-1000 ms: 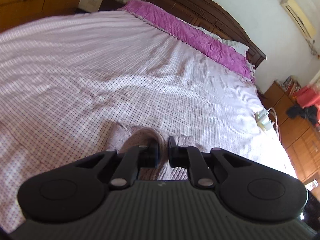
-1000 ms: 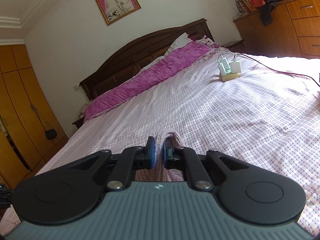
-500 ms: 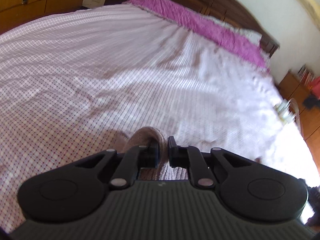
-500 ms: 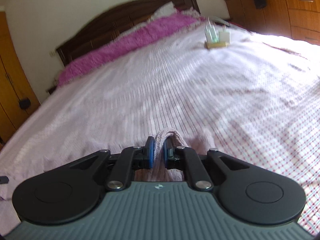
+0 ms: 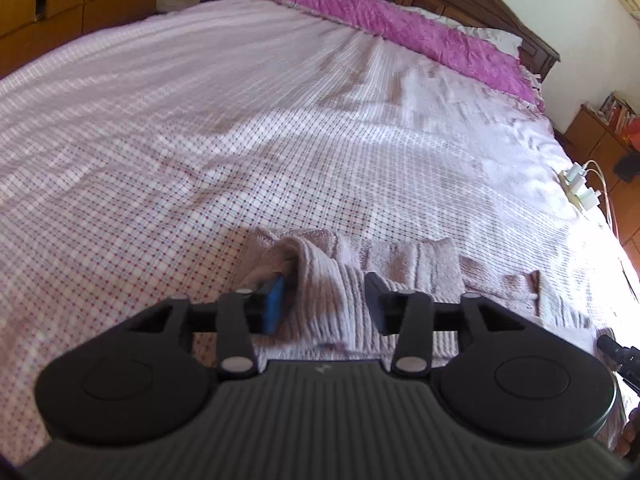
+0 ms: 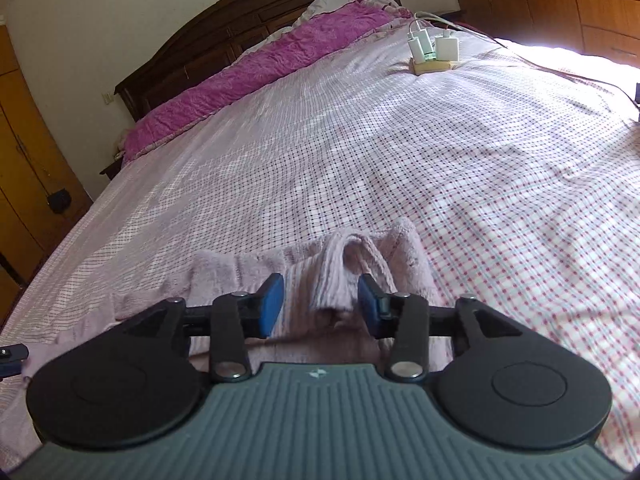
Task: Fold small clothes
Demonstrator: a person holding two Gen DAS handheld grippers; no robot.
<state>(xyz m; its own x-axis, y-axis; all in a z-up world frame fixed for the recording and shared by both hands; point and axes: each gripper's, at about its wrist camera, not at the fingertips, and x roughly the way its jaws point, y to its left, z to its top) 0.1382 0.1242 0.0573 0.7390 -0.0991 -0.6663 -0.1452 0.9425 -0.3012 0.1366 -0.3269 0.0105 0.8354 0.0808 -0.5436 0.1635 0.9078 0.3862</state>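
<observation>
Left wrist | garment (image 5: 340,280) fold between opening fingers (image 5: 276,300)

A small pale pink garment (image 5: 404,264) of ribbed, fleecy knit lay on the near part of the bed, spread left to right and partly folded over itself. At each near end a ribbed edge (image 6: 340,276) stood bunched up in a soft ridge instead of lying flat. Its far edge rested flat on the cover.
</observation>
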